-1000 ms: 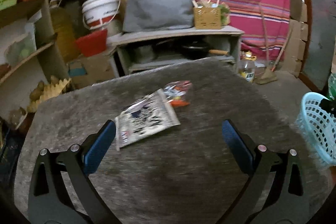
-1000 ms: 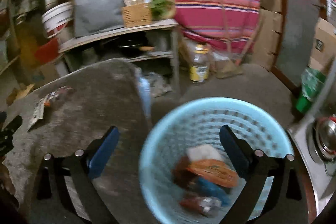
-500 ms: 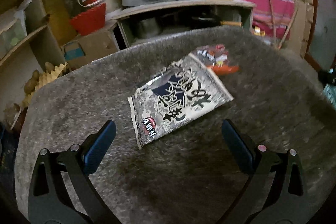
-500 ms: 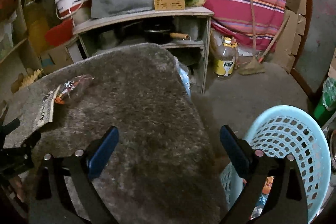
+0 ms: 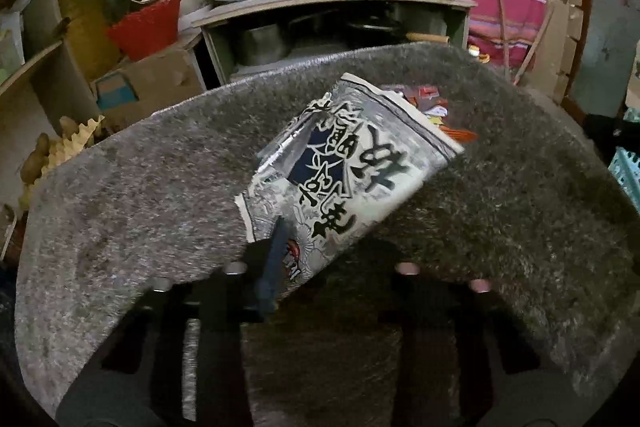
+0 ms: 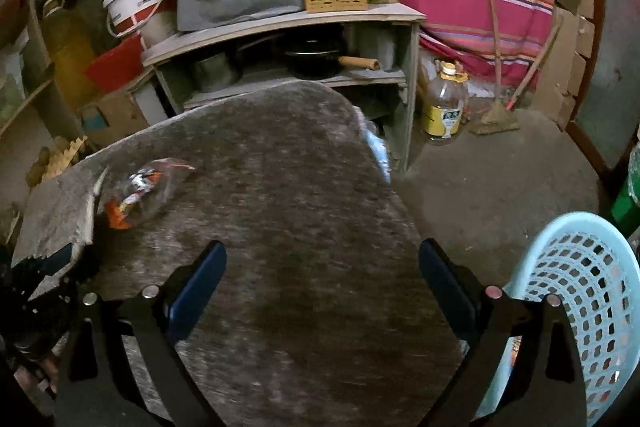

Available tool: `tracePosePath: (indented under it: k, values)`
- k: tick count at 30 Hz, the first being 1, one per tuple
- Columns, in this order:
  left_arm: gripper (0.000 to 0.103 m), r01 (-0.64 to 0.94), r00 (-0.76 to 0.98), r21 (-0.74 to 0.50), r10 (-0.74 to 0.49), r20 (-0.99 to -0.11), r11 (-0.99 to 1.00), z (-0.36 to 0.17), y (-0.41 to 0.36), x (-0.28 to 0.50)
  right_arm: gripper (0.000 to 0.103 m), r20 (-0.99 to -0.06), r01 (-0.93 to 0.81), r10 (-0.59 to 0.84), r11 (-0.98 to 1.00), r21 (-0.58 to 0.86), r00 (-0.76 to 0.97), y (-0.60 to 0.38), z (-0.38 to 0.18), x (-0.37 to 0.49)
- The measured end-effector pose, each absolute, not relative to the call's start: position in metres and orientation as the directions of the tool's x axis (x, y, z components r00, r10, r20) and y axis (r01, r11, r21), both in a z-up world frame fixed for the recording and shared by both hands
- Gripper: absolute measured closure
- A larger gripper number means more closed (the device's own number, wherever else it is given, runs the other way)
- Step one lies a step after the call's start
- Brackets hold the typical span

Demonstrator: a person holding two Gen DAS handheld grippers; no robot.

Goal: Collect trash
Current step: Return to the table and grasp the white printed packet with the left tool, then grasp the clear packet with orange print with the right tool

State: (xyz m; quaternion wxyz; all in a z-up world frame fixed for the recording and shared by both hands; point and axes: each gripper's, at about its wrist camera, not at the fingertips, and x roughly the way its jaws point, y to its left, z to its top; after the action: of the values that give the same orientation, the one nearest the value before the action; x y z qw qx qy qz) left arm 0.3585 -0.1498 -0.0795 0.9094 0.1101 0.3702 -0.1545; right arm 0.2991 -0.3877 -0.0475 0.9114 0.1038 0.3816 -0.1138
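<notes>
A: What is the left hand-held gripper [image 5: 288,263] doing?
B: Its jaws have just been closing, and they are clenched on the near corner of the flat grey-and-white printed snack packet [image 5: 344,171]. One dark blue pad [image 5: 276,259] lies across the packet's near edge; the other is blurred.

A: Where does the packet lie?
B: On the grey shaggy-covered bench [image 5: 140,203], running from the gripper toward one o'clock. In the right wrist view its far end looks raised off the cover, but I cannot tell for sure.

A: Anything beyond it?
B: A small clear wrapper with red and orange scraps [image 5: 436,107], touching the packet's far end at one o'clock.

A: And the right hand-held gripper [image 6: 322,287]?
B: Released, jaws wide apart over bare bench with nothing between them. The wrapper sits at ten o'clock from it.

A: The bin?
B: The light blue perforated plastic basket [image 6: 580,275] stands on the floor at three o'clock of the right gripper, just beside the bench. Farther off, at twelve o'clock, is a grey wooden shelf unit [image 6: 280,27].
</notes>
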Motion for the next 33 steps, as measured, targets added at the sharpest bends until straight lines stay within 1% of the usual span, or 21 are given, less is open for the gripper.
tracePosePath:
  k: [1,3,6,12,16,19,22,25,27,29,32,33]
  values:
    - [0.085,0.361,0.683,0.086,-0.2,-0.702,0.929,-0.078,-0.147,0.357,0.008,-0.718,0.278,-0.125,0.955,0.099,0.685,-0.382,-0.047,0.301]
    - [0.093,0.352,0.695,0.09,-0.196,-0.691,0.932,-0.074,-0.141,0.355,0.008,-0.717,0.259,-0.113,0.961,0.097,0.688,-0.37,-0.044,0.306]
    - [0.097,0.324,0.717,0.079,-0.19,-0.67,0.943,-0.065,-0.125,0.351,0.008,-0.711,0.225,-0.11,0.972,0.069,0.694,-0.347,-0.041,0.313]
    - [0.098,0.227,0.762,0.014,-0.169,-0.625,0.974,-0.046,-0.068,0.348,0.008,-0.688,0.168,-0.118,0.986,0.005,0.716,-0.301,-0.036,0.327]
    - [0.098,0.15,0.776,0.032,-0.098,-0.623,0.988,-0.044,-0.033,0.349,0.008,-0.693,0.158,-0.12,0.987,-0.009,0.711,-0.279,-0.04,0.341]
    - [0.098,0.094,0.78,0.056,-0.039,-0.625,0.994,-0.046,-0.014,0.353,0.008,-0.692,0.186,-0.131,0.982,0.005,0.71,-0.274,-0.042,0.349]
    - [0.098,0.075,0.78,0.048,-0.029,-0.626,0.996,-0.046,-0.001,0.358,0.008,-0.692,0.203,-0.116,0.978,0.046,0.713,-0.272,-0.044,0.357]
    - [0.098,0.059,0.781,0.024,-0.031,-0.624,0.998,-0.045,0.01,0.362,0.008,-0.693,0.228,-0.141,0.973,0.034,0.707,-0.271,-0.048,0.369]
    - [0.098,0.057,0.773,-0.011,-0.051,-0.632,0.998,-0.046,0.014,0.368,0.008,-0.708,0.242,-0.137,0.969,0.049,0.693,-0.274,-0.056,0.377]
    - [0.098,0.053,0.772,-0.008,-0.046,-0.633,0.999,-0.047,0.016,0.37,0.008,-0.724,0.25,-0.134,0.967,0.054,0.677,-0.275,-0.064,0.384]
    - [0.098,0.057,0.771,-0.014,-0.053,-0.635,0.998,-0.048,0.016,0.372,0.01,-0.752,0.234,-0.101,0.97,0.073,0.652,-0.275,-0.079,0.392]
    - [0.098,0.057,0.771,-0.011,-0.051,-0.634,0.998,-0.048,0.015,0.373,0.014,-0.758,0.216,-0.076,0.972,0.088,0.648,-0.273,-0.083,0.394]
